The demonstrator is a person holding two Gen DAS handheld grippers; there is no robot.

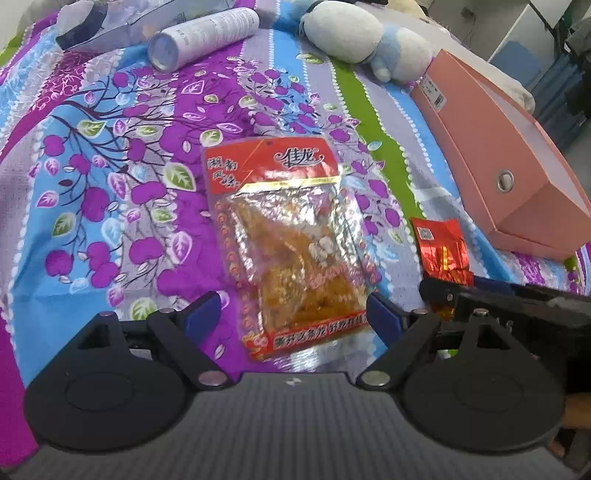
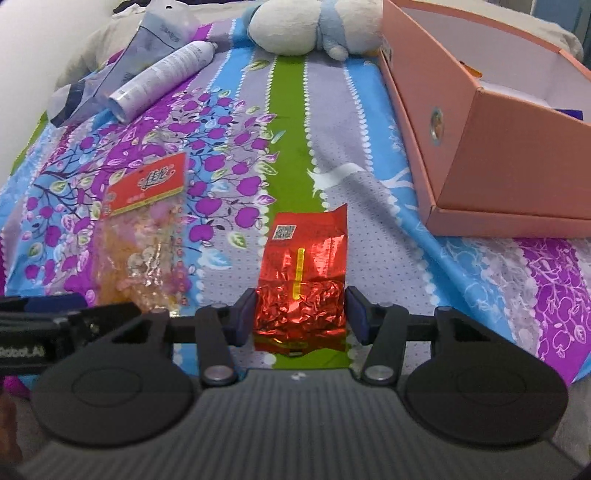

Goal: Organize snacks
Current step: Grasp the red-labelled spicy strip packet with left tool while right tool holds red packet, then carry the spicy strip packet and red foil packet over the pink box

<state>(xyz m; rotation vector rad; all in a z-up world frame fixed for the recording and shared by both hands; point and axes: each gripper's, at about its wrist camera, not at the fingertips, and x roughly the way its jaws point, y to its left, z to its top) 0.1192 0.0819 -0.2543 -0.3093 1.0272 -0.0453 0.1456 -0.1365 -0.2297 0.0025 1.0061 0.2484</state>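
Below the left gripper (image 1: 293, 314), a clear snack bag (image 1: 286, 240) with a red header and orange contents lies flat on the bed sheet (image 1: 110, 166), its near end between the two blue pads; the jaws stand wide apart, with the right pad close against the bag's edge and the left pad clear of it, so nothing is gripped. Over on the right, the right gripper (image 2: 300, 314) has its jaws spread just wider than a red foil packet (image 2: 303, 284), which lies on the sheet across a green stripe; the pads sit just beside the packet's crinkled sides, and whether they touch it cannot be told. From the left wrist view the same packet shows beside the snack bag, with the right gripper's dark finger lying over its near end. An open pink box (image 2: 480, 155) with a metal eyelet in its side rests on the bed to the right of both snacks, near the foil packet. Farther back lie a white spray can (image 1: 203, 35) on its side, a grey pouch (image 2: 155, 40) and a white-and-blue plush toy (image 1: 354, 37).
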